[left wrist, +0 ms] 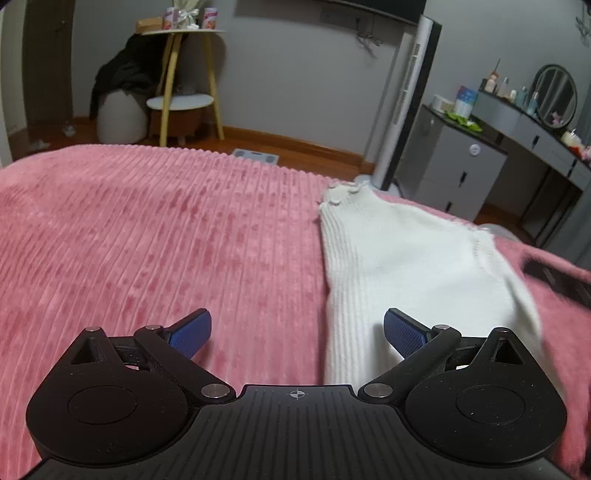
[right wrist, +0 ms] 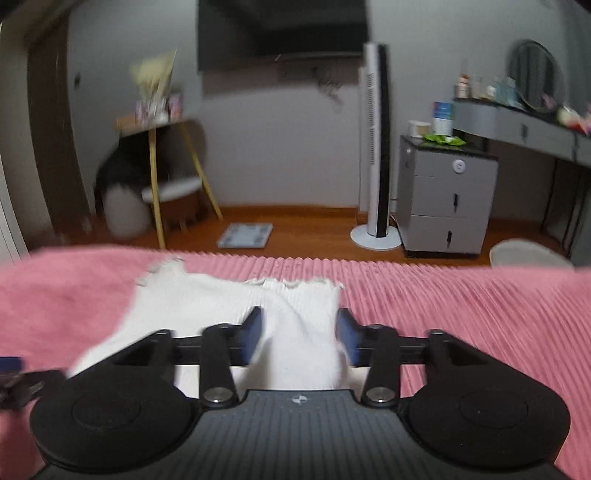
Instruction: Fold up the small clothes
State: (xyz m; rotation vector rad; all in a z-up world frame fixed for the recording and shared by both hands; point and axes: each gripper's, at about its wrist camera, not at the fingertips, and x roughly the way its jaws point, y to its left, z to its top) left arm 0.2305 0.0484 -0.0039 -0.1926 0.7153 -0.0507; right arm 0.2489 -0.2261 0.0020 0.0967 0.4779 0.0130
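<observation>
Left gripper spread wide, empty, over pink blanket beside white knit top; right gripper partly spread, straddling bunched top, not pinching

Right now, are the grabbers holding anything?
The left gripper is open, holding nothing. The right gripper is open around the white sock, not pinching it.

Location: a bedroom in a home. Reference landmark: the bed, covered by a pink ribbed blanket. Beyond its far edge, on a wooden floor, stand a tower fan and a grey drawer cabinet. A dressing table with a round mirror stands beyond the bed's right side; a wall-mounted television faces the bed.
</observation>
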